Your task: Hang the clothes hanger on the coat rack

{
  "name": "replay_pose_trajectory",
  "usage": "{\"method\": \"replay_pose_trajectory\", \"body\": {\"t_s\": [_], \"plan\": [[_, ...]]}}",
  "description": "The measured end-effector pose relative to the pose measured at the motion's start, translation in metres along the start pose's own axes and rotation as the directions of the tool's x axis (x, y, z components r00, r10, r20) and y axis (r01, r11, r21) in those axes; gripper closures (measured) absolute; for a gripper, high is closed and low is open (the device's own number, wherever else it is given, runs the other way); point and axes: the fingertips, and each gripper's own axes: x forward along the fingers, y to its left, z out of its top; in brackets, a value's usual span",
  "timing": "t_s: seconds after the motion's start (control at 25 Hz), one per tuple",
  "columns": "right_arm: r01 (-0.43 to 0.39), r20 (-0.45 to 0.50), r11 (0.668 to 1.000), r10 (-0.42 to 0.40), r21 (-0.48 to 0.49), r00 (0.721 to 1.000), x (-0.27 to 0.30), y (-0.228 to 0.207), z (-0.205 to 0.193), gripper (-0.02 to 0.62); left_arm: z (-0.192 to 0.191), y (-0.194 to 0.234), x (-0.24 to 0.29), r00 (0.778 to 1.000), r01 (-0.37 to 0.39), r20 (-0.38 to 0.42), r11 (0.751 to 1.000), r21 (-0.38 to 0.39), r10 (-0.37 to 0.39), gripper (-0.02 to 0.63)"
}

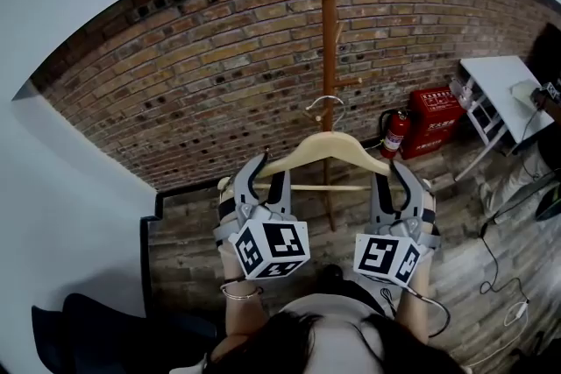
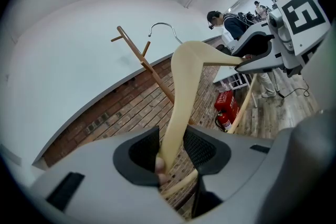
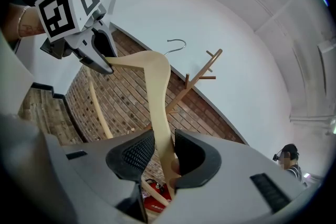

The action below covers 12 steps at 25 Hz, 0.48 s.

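**Head view.** We see a wooden clothes hanger (image 1: pixel 329 149) held level in front of the coat rack (image 1: pixel 327 31), a slim wooden pole with short pegs standing against a brick wall (image 1: pixel 193 74). The left gripper (image 1: pixel 263 173) has hold of the hanger's left shoulder and the right gripper (image 1: pixel 392 178) its right shoulder. The metal hook (image 1: pixel 324 105) lines up with the pole here; we cannot tell contact from this angle. A red fire extinguisher (image 1: pixel 396 134) stands on the floor to the right of the pole.

**Left gripper view.** The jaws are closed down to the thickness of the hanger arm (image 2: pixel 184 92), with both pads of the left gripper (image 2: pixel 172 152) pressed against the wood. The hook (image 2: pixel 165 29) sits in open air, apart from the rack's pegs (image 2: pixel 144 63).

**Right gripper view.** It is the same on this side: the right gripper (image 3: pixel 164 155) is pinched onto the hanger arm (image 3: pixel 157 92). The hook (image 3: pixel 176 44) is clear of the pegs (image 3: pixel 197 78) and rests on none.
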Motion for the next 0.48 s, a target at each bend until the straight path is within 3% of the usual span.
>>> {"method": "replay_pose_trajectory", "body": {"t_s": [0.32, 0.48], "plan": [[-0.021, 0.002, 1.000, 0.021, 0.011, 1.000, 0.036, -0.015, -0.011, 0.462, 0.012, 0.000, 0.038, 1.000, -0.009, -0.012, 1.000, 0.004, 0.009, 0.456], [-0.016, 0.016, 1.000, 0.016, -0.003, 1.000, 0.049, -0.022, -0.017, 0.462, 0.022, 0.002, 0.048, 1.000, -0.022, -0.017, 0.999, -0.030, 0.021, 0.456]]}}
